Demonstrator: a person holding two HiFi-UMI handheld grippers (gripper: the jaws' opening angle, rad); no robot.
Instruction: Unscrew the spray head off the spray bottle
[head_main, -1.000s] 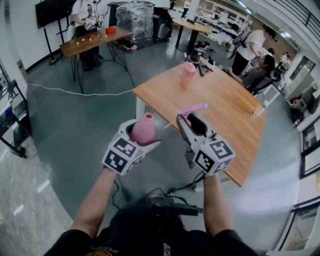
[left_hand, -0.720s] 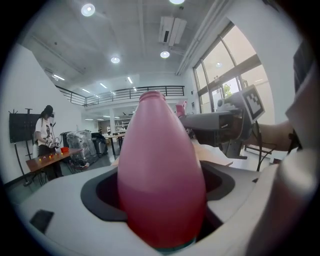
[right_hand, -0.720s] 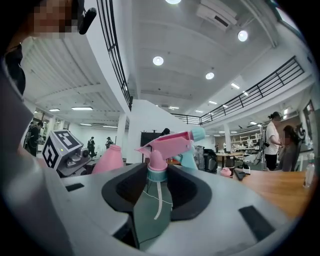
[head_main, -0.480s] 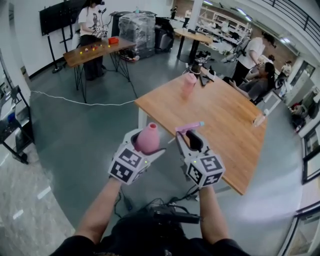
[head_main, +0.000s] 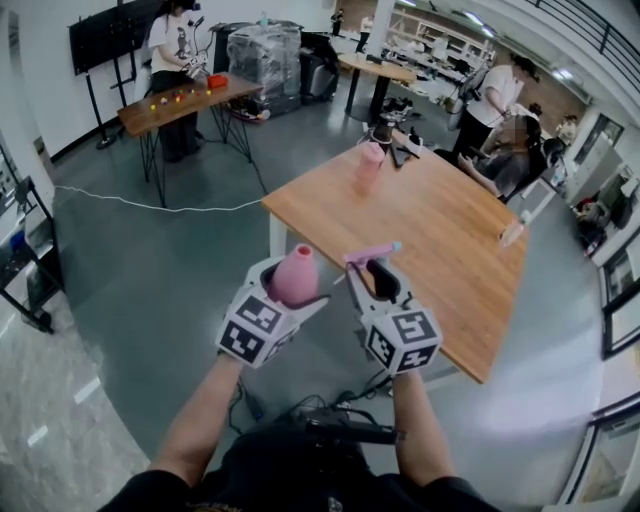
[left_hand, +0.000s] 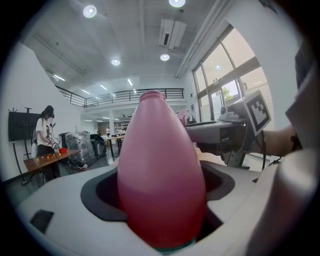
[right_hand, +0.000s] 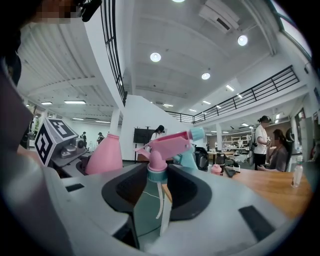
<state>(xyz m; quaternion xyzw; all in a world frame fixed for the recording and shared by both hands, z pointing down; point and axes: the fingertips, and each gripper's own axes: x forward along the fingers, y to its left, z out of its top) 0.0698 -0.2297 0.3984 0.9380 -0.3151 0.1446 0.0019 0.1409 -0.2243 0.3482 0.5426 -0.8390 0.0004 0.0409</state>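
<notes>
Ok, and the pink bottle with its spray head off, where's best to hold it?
Round its wide lower body, coming from the base end, as the left gripper does. The pink bottle tapers to a narrow neck where pads would probably slip, and this leaves the open neck free for the spray head in the right gripper.

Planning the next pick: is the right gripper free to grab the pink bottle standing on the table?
Probably not yet: the right gripper is shut on the spray head, and that pink bottle stands at the far side of the table.
</notes>
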